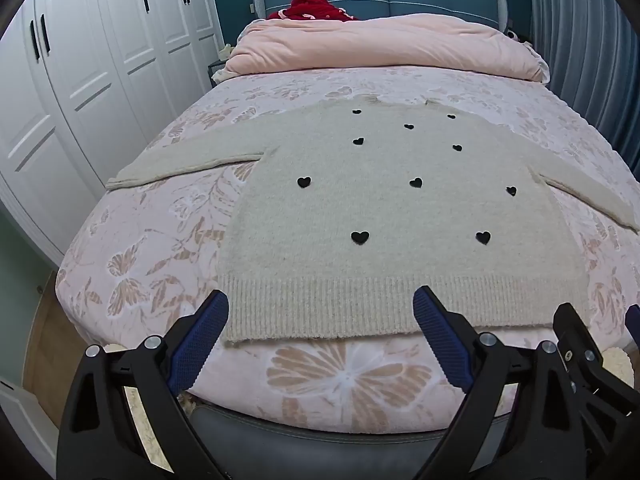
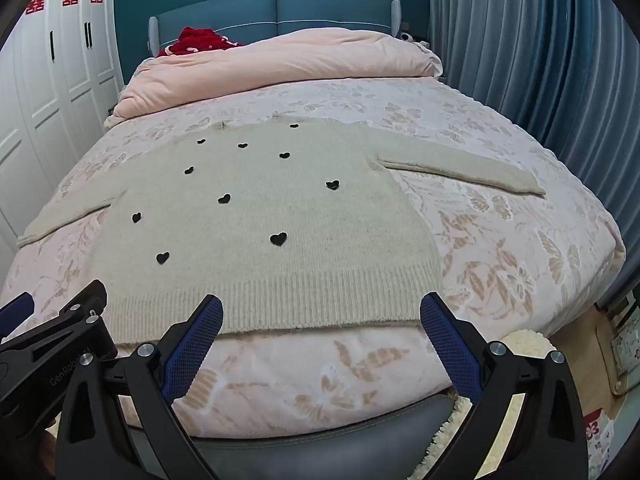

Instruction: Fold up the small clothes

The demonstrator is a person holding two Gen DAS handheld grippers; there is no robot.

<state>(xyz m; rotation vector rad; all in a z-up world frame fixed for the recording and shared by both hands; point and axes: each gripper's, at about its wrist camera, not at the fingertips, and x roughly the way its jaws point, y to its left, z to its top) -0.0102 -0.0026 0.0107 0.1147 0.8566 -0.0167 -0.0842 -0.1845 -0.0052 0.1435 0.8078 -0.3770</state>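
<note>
A beige knit sweater (image 1: pixel 380 208) with several small black hearts lies flat on the bed, both sleeves spread sideways and its ribbed hem toward me. My left gripper (image 1: pixel 322 300) hovers open just over the hem's left half, nothing between its blue pads. In the right wrist view the same sweater (image 2: pixel 280 220) fills the middle, and my right gripper (image 2: pixel 320 306) stands open above the hem's right corner, also empty. Each gripper's black frame shows at the other view's edge.
The bed (image 1: pixel 348 380) has a pink floral cover, with a folded pink duvet (image 1: pixel 384 44) and a red cloth (image 1: pixel 316 6) by the blue headboard. White wardrobes (image 1: pixel 80 80) stand left, blue curtains (image 2: pixel 540 60) right. A cream rug (image 2: pixel 524 340) lies on the floor.
</note>
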